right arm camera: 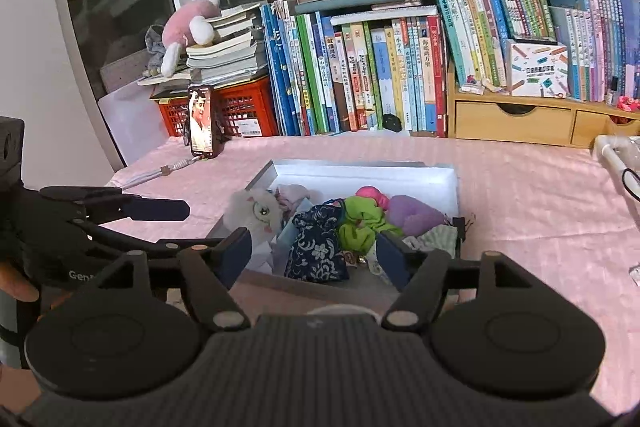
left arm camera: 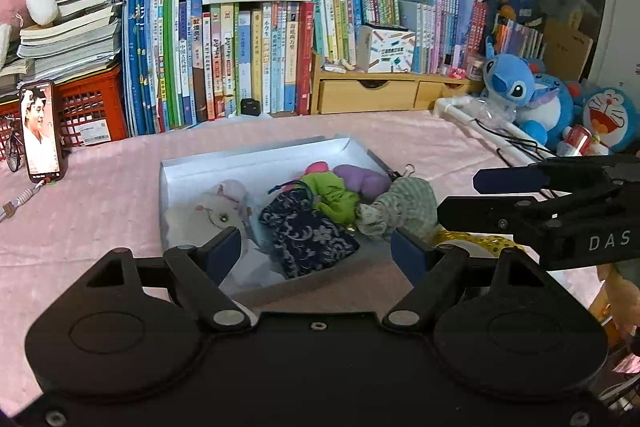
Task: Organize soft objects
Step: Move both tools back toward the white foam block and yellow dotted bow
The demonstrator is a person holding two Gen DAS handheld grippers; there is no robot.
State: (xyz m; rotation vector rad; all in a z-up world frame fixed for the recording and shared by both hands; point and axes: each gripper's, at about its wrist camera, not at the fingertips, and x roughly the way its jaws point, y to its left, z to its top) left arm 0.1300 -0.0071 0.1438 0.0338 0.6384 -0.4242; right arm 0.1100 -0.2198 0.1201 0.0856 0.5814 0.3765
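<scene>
A white shallow box (left arm camera: 256, 163) (right arm camera: 360, 173) sits on the pink tablecloth and holds several soft items: a white plush (left arm camera: 216, 211) (right arm camera: 258, 207), a navy floral pouch (left arm camera: 308, 231) (right arm camera: 320, 251), a green cloth toy (left arm camera: 332, 193) (right arm camera: 360, 221), a purple plush (left arm camera: 362, 179) (right arm camera: 416, 213) and a striped grey-green pouch (left arm camera: 400, 207) (right arm camera: 436, 239) at the box's right edge. My left gripper (left arm camera: 316, 247) is open and empty over the box's near edge. My right gripper (right arm camera: 314, 253) is open and empty, also just before the box. A yellow patterned item (left arm camera: 476, 241) lies under the right gripper.
Rows of books (left arm camera: 248, 59) and a wooden drawer unit (left arm camera: 368, 93) stand along the back. A phone (left arm camera: 40, 131) leans at the left by red crates (left arm camera: 88, 111). Blue plush toys (left arm camera: 528, 99) and a white tube (left arm camera: 472, 117) lie at the right.
</scene>
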